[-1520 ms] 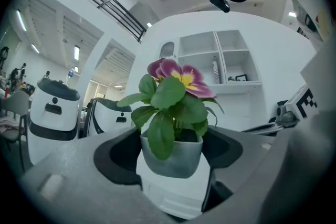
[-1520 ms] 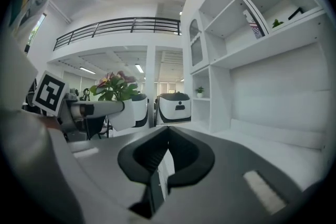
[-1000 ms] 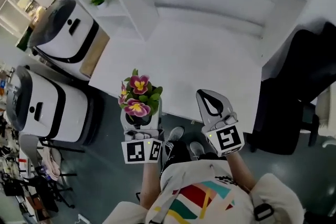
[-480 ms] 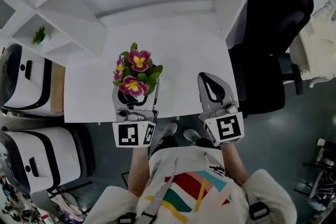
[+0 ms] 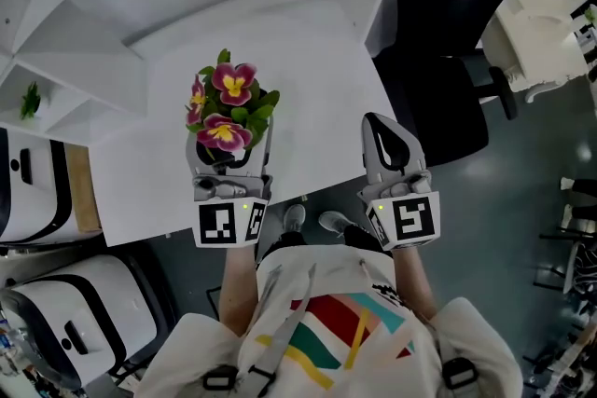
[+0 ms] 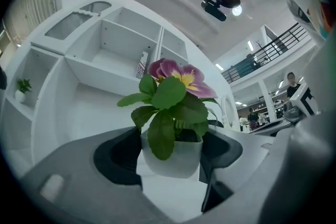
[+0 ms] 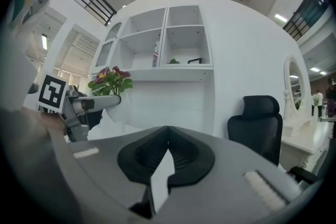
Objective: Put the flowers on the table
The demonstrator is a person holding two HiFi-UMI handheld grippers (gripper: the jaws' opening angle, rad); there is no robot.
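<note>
A small white pot of pink and yellow flowers with green leaves sits between the jaws of my left gripper, which is shut on its sides. The pot is upright over the near part of the white table; whether it touches the top I cannot tell. In the left gripper view the dark pads hug the pot and the blooms rise above them. My right gripper is shut and empty over the table's front right edge. From the right gripper view the flowers show at the left.
A black office chair stands right of the table. White shelving with a small green plant lies at the left. White rounded machines sit on the floor at lower left. The person's feet are under the table's edge.
Both grippers have come forward from the table's front edge to over its top, the left one carrying the pot. The head view has swung, so chair and shelving sit differently.
</note>
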